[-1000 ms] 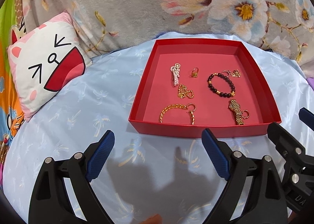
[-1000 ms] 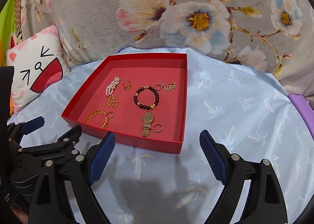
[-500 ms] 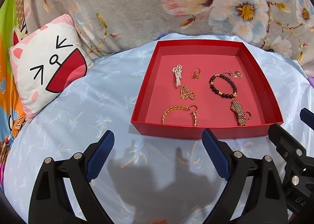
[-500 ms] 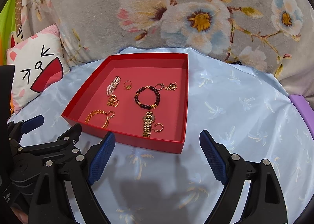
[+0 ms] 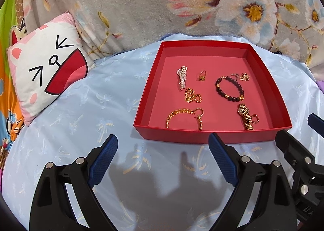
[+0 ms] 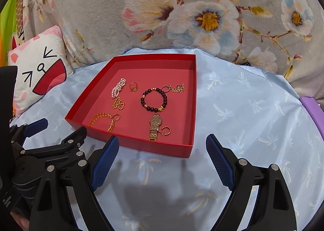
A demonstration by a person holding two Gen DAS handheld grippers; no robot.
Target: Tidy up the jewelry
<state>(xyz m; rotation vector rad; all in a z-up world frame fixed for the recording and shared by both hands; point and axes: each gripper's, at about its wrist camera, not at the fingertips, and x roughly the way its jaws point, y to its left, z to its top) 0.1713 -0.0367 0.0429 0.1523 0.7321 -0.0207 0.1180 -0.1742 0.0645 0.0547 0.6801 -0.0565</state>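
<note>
A red tray (image 5: 202, 135) (image 6: 190, 97) lies on the blue sheet and holds several pieces of jewelry: a dark bead bracelet (image 5: 229, 88) (image 6: 154, 99), a gold watch (image 5: 246, 116) (image 6: 155, 126), a gold chain bracelet (image 5: 183, 118) (image 6: 103, 120), a pearl clip (image 5: 182, 77) (image 6: 118, 90), a gold ring (image 5: 201, 75) (image 6: 133, 86) and a small gold chain (image 5: 192, 95) (image 6: 118, 103). My left gripper (image 5: 163, 155) is open and empty, just in front of the tray. My right gripper (image 6: 162, 155) is open and empty, at the tray's near right corner.
A cat-face pillow (image 5: 46, 71) (image 6: 38, 69) leans at the left. A grey floral blanket (image 5: 182, 4) (image 6: 202, 12) rises behind the tray. A purple object (image 6: 311, 107) sits at the right edge. The left gripper's body shows in the right wrist view (image 6: 40, 150).
Both grippers have drawn back and lowered slightly, so the tray sits a little lower in both views. Nothing in the tray has moved. Both stay open.
</note>
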